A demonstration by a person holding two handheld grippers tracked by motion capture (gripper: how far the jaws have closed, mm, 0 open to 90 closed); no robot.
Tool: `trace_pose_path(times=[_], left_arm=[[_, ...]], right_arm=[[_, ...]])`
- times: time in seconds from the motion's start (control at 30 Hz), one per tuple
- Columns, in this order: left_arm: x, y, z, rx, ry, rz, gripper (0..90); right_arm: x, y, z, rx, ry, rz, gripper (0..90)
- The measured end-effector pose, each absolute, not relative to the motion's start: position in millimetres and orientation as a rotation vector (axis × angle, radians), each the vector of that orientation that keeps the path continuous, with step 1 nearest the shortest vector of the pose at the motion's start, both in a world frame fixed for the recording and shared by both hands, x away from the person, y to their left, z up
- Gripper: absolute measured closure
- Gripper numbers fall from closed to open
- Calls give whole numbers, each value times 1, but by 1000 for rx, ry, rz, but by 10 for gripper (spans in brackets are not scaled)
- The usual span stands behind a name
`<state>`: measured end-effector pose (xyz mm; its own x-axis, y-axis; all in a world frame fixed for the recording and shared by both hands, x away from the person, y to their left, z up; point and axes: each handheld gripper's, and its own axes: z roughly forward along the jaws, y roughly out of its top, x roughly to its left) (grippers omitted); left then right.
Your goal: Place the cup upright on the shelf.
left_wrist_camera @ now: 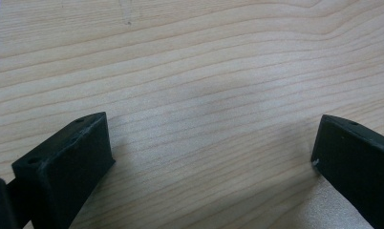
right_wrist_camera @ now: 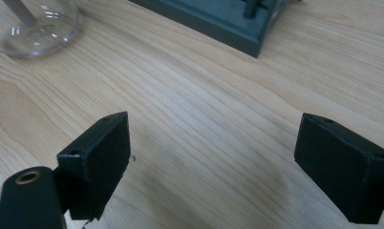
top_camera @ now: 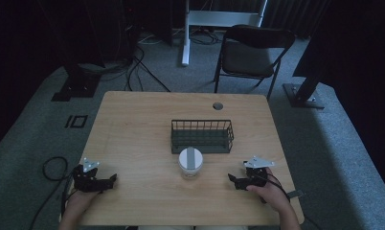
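A clear jar with a white and grey lid [top_camera: 190, 162] stands at the middle of the wooden table [top_camera: 133, 124], just in front of a dark green wire basket [top_camera: 202, 136]. My left gripper [top_camera: 111, 179] rests near the table's front left, open, with bare wood between its jaws [left_wrist_camera: 211, 143]. My right gripper [top_camera: 232, 179] rests at the front right, also open and holding nothing. In the right gripper view the jar's glass base [right_wrist_camera: 35, 26] sits at the upper left and the basket's corner [right_wrist_camera: 228, 19] at the top, beyond the gripper [right_wrist_camera: 214, 148].
A round cable hole [top_camera: 218, 106] lies near the table's far edge. A black folding chair [top_camera: 250, 52] stands behind the table. Cables [top_camera: 51, 167] trail over the grey carpet at the left.
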<state>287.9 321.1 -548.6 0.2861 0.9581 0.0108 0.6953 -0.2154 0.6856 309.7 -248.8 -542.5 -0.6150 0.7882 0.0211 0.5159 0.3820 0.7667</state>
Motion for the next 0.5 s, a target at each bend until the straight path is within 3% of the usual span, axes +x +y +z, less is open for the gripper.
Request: trace_pose_path(times=[0.5], left_arm=[[288,321,-549,1990,1475,598,1]], right_arm=[[312,-222,-542,1071,2337,1146,118]])
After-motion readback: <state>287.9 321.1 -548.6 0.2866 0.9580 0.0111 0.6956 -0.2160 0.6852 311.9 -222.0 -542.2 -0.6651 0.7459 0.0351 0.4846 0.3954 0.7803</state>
